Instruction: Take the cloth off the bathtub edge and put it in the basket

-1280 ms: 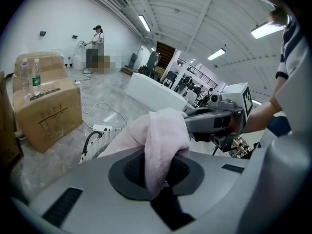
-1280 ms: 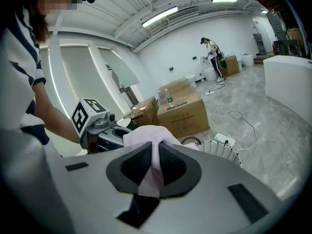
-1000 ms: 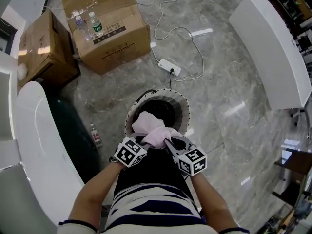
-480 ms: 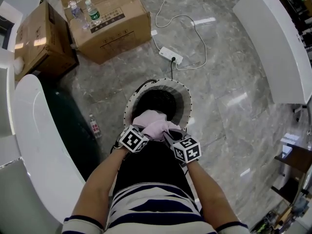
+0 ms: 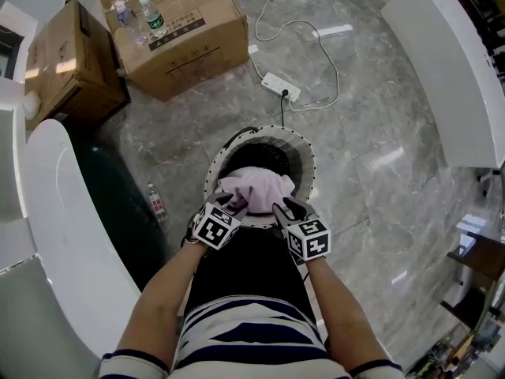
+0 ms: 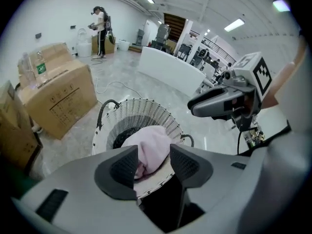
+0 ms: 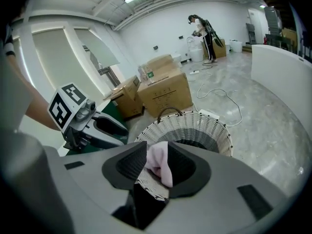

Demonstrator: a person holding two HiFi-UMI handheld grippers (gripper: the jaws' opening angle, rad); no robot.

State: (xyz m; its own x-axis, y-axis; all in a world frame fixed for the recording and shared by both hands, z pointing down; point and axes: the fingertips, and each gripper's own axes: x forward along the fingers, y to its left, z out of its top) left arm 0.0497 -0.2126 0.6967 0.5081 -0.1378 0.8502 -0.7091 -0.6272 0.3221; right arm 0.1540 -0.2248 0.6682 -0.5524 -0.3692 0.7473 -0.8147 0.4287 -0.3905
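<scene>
A white bathtub edge [image 5: 59, 235] curved well off to the left of the left fingers, and a long white curved counter [image 5: 446, 61] stood well off to the right of the right fingers, both on a grey marble floor [image 5: 379, 212]. Far beyond the fingers sat a large brown cardboard box [image 5: 185, 46] with a smaller brown cardboard box [image 5: 67, 61] to its left.

Directly beneath and ahead of both pairs of fingers stood the round white woven basket [image 5: 304, 152] with dark handles. The pale pink cloth [image 5: 256, 189] lay bunched over the basket's near rim and hollow, one end between each pair of fingers.

The left gripper [image 5: 226, 205] and the right gripper [image 5: 284, 208] pointed down at the near rim, side by side, close but not touching. In the left gripper view the fingers [image 6: 119, 172] stood apart, having just been opening, with the cloth [image 6: 153, 143] between them, no longer pinched. In the right gripper view the fingers [image 7: 129, 167] had likewise just been opening and stood apart, a fold of cloth [image 7: 160, 162] hanging loose between them over the rim [image 7: 195, 126].

A white power strip [image 5: 281, 87] with its cable lay beyond the basket. Clear water bottles [image 5: 154, 16] stood on the large box, and one small bottle [image 5: 156, 202] lay on the floor left of the left fingers.
</scene>
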